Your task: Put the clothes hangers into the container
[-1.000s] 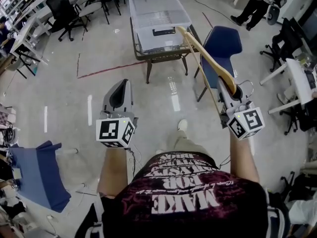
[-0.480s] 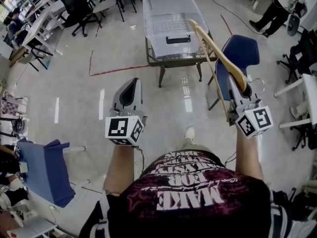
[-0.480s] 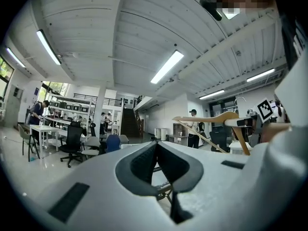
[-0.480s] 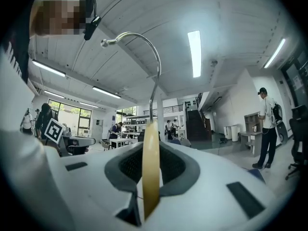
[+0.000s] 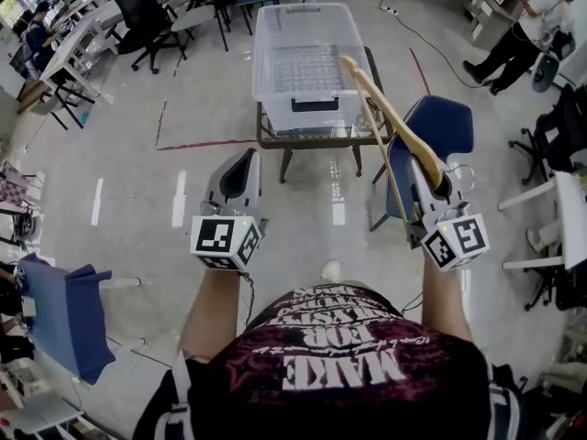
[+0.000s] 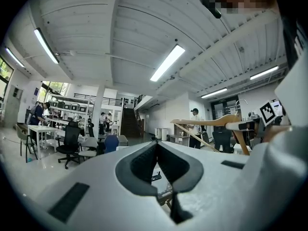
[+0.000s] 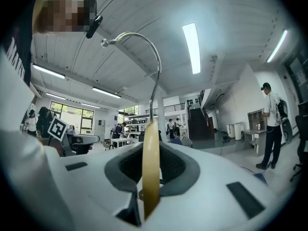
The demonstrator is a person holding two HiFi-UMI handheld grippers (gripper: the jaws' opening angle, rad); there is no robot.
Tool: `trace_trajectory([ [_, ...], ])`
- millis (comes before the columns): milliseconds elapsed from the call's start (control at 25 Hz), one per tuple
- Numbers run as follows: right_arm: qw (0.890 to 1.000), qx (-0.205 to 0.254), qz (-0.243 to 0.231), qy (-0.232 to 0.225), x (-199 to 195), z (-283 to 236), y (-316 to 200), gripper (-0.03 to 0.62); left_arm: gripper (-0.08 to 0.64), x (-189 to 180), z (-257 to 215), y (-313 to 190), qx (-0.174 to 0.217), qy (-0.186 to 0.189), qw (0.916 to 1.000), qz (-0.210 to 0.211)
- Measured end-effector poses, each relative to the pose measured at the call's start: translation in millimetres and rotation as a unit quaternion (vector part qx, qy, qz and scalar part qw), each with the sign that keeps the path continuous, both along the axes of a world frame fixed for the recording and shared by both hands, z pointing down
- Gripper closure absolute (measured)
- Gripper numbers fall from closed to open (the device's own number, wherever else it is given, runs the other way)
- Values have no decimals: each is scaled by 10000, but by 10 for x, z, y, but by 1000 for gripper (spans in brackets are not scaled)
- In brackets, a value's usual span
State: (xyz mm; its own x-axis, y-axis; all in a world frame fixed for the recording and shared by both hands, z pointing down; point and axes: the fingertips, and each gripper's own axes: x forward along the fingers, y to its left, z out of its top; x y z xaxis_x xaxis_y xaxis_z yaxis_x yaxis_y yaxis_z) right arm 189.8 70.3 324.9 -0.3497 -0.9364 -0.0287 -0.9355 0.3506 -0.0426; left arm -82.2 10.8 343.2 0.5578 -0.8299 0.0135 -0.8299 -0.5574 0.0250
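A wooden clothes hanger with a metal hook is clamped in my right gripper, which is shut on it near the hook end. The hanger's far arm reaches over the near right corner of the clear plastic container on a small table. In the right gripper view the hanger's wood stands edge-on between the jaws. My left gripper hangs lower left of the container, shut with nothing in it; its jaws meet in the left gripper view, where the hanger shows at right.
A blue chair stands right of the table. Another blue chair is at the lower left. Office chairs and desks line the back left. A person stands at the far right.
The container and table have come nearer in the head view. Both grippers kept their poses; the hanger still points at the container's right corner.
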Motion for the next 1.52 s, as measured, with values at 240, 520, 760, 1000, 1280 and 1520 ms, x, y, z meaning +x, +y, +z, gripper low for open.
trace_trajectory([
  [240, 10000, 21, -68, -10, 376, 11, -218, 534, 554, 340, 11, -191, 0, 9, 10000, -55],
  [520, 9999, 49, -123, -48, 750, -19, -410, 534, 554, 614, 19, -279, -74, -94, 9998, -171],
  [760, 9996, 55, -127, -235, 855, 72, -467, 534, 554, 629, 27, -299, -62, -276, 9992, -272],
  [1000, 9995, 17, -130, -273, 788, 108, -511, 534, 554, 610, 141, -316, -161, -319, 9992, -204],
  [1280, 9999, -21, -7, -170, 896, 115, -656, 534, 554, 738, 195, -544, -175, -195, 9996, -83],
  [1520, 10000, -11, 7, -89, 910, 81, -970, 534, 554, 791, 250, -845, -222, -165, 9996, -30],
])
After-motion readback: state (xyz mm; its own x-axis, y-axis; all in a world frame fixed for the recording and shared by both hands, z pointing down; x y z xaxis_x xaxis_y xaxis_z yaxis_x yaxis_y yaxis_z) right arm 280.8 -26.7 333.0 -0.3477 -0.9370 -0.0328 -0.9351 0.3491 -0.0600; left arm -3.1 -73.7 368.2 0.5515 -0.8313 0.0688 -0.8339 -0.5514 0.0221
